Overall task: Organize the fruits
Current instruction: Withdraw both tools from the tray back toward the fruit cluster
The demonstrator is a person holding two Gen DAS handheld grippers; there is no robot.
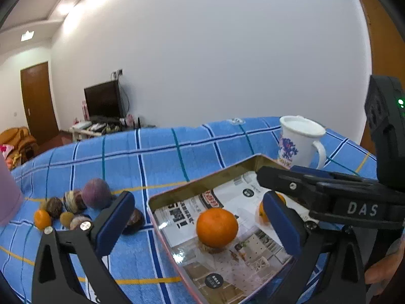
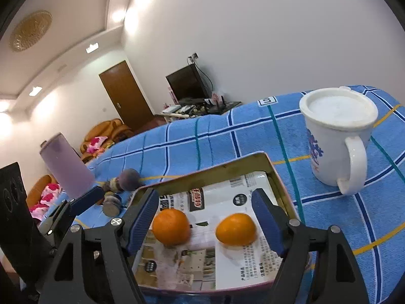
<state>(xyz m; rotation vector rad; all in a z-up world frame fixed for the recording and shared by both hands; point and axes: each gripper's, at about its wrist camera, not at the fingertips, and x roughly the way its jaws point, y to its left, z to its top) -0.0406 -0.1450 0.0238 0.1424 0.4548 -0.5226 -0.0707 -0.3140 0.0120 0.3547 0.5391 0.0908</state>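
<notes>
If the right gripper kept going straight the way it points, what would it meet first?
Probably the tin tray floor. The open right gripper aims between the two oranges inside; depth is unclear.

A plain white wall fills the background, meeting a white ceiling with a recessed step, bright rectangular ceiling lights and a round gold ceiling ornament. A brown wooden door stands shut beside a dark flat-screen television on a low cluttered stand. An orange-brown armchair holds pink floral cushions.
</notes>
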